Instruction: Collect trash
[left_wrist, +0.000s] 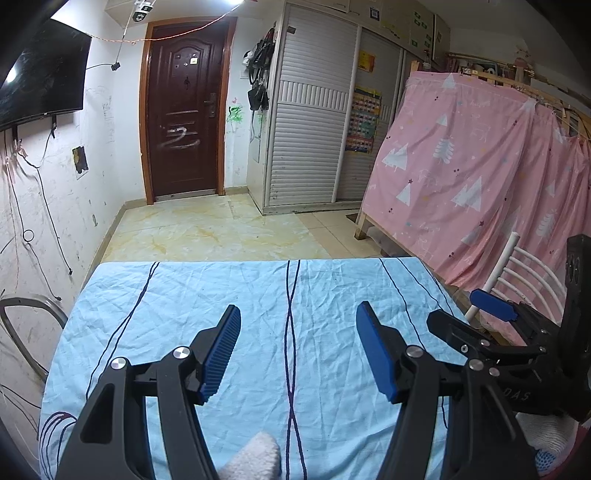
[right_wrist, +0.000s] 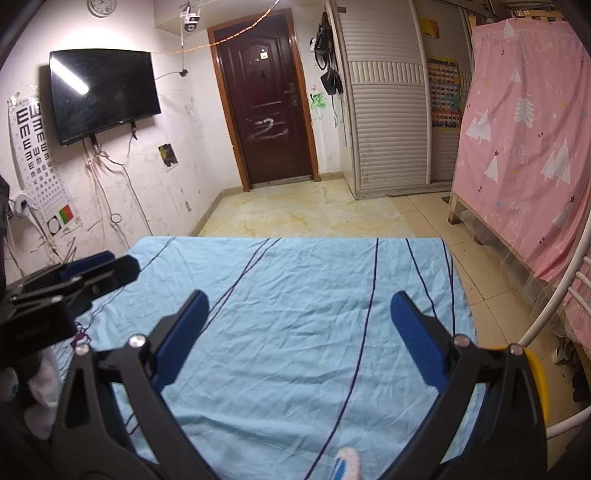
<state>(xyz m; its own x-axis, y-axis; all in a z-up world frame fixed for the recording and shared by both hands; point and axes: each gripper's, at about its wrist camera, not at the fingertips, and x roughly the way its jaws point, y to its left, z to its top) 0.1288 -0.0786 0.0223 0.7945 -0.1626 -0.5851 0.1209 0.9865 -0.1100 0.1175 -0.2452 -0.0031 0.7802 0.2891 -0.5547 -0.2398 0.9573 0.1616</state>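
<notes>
My left gripper (left_wrist: 297, 314) is open and empty above a table covered with a light blue cloth (left_wrist: 258, 295). My right gripper (right_wrist: 299, 301) is open and empty above the same cloth (right_wrist: 295, 277). The right gripper also shows at the right edge of the left wrist view (left_wrist: 491, 306), and the left gripper at the left edge of the right wrist view (right_wrist: 99, 267). No trash shows on the cloth. A white fluffy object (left_wrist: 258, 458) sits at the near edge below my left gripper; a pink and blue object (right_wrist: 345, 463) sits at the near edge in the right wrist view.
A white metal chair (right_wrist: 561, 306) and a yellow object (right_wrist: 537, 373) stand right of the table. A pink curtain (right_wrist: 528, 129) hangs on the right. A TV (right_wrist: 103, 92), cables and a dark door (right_wrist: 266, 103) are beyond. A chair back (left_wrist: 29, 325) is at the left.
</notes>
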